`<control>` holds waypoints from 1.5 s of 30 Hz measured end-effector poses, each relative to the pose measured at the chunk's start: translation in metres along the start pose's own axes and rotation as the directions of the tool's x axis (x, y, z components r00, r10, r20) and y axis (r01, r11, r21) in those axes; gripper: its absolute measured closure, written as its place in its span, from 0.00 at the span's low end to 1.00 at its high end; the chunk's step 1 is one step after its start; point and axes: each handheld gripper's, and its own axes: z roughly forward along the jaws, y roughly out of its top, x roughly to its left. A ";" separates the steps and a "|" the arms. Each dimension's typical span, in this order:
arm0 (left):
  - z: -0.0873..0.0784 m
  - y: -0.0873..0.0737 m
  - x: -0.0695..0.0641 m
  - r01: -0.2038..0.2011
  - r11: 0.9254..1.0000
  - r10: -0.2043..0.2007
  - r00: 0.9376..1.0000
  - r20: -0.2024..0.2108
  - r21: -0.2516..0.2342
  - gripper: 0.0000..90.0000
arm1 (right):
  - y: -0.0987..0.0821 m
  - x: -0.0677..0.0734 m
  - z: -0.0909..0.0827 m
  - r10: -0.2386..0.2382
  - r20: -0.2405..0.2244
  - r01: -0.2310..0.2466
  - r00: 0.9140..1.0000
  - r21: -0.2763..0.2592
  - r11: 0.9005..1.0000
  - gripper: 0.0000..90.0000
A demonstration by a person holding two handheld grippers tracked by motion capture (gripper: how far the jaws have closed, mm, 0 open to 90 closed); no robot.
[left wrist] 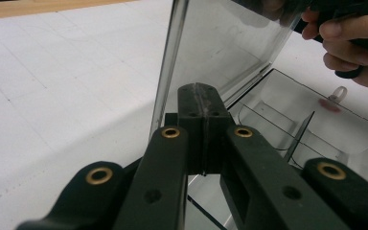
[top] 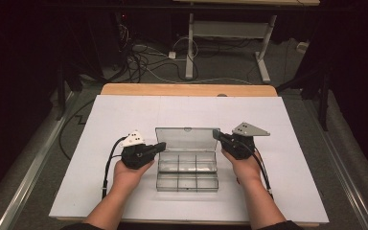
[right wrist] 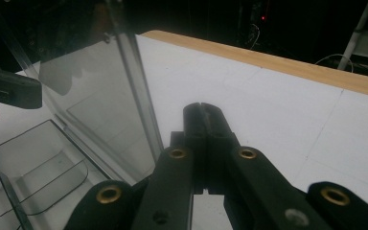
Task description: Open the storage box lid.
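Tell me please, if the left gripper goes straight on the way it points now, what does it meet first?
Most likely the raised clear lid of the open plastic box. The left gripper, its jaws closed, points at the lid's near edge. Depth is hard to judge, so it may already touch that edge or just slide past it.

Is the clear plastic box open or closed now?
Open. The clear plastic box has its lid raised behind the tray, and the compartments are exposed.

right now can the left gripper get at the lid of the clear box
Probably yes. The left gripper, fingers shut, sits right at the left edge of the upright lid of the clear box, with nothing between them. The right gripper is at the lid's opposite edge, out of its way.
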 end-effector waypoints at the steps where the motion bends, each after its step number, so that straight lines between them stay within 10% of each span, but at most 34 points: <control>1: 0.000 0.000 0.000 0.000 1.000 0.000 1.000 -0.001 0.000 0.98 | 0.001 0.000 0.001 -0.001 0.001 0.001 1.000 0.000 1.000 1.00; 12: -0.003 -0.001 0.000 -0.008 1.000 0.008 1.000 -0.004 0.011 0.98 | 0.005 -0.005 0.007 0.009 0.010 -0.009 1.000 0.000 1.000 1.00; 21: -0.020 -0.009 0.010 0.026 1.000 -0.028 0.996 -0.091 -0.016 0.98 | 0.002 -0.007 0.011 0.021 0.012 -0.021 1.000 0.006 1.000 1.00; 45: 0.012 0.024 0.036 0.112 0.992 -0.118 0.988 -0.100 -0.061 0.98 | 0.005 -0.015 0.013 0.034 0.034 -0.034 0.999 0.022 0.999 1.00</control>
